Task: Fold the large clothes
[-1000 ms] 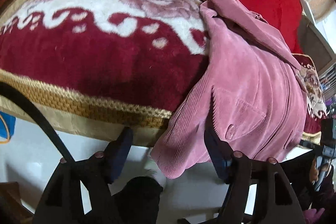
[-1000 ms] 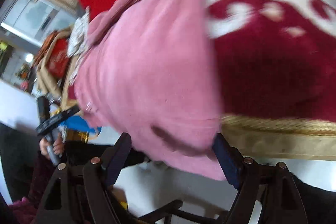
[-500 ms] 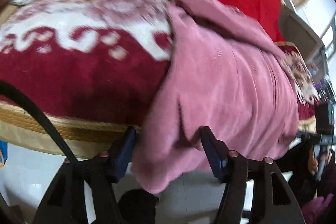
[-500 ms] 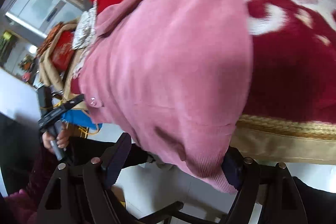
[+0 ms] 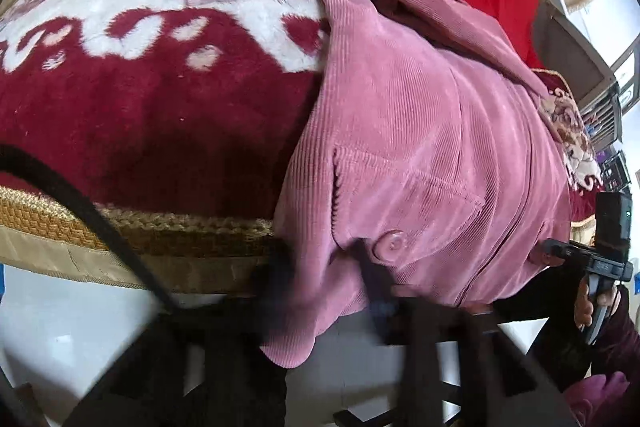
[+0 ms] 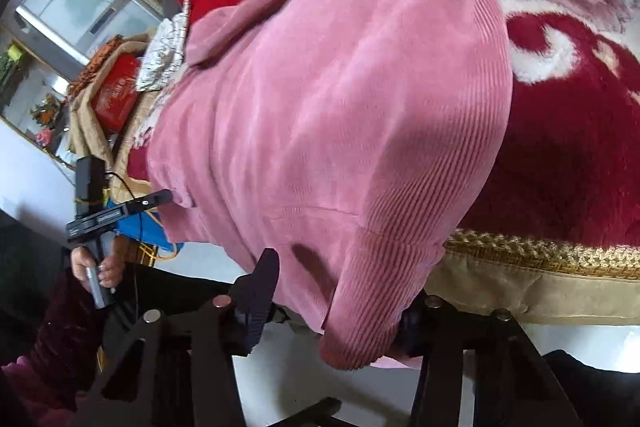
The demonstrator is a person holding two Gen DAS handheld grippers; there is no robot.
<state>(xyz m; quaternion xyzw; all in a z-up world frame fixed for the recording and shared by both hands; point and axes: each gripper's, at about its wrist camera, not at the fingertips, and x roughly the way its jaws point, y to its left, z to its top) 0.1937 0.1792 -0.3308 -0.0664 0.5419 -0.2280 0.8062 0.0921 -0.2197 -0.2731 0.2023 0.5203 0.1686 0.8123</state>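
Both tongs had just been closing on the pink corduroy jacket [image 5: 420,131], which lay draped over the near edge of the bed [image 5: 160,259]. Left tongs [image 5: 326,279] were pinched together on the hem hanging below the pocket button [image 5: 394,241]; right tongs [image 6: 340,291] had narrowed around the opposite hem corner, though contact there was unclear. With both corners caught, lifting for a fold looked ready.

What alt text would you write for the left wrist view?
The left gripper, blurred, has just been closing on the hem of a pink corduroy jacket that hangs over the edge of a bed with a red and white floral blanket.
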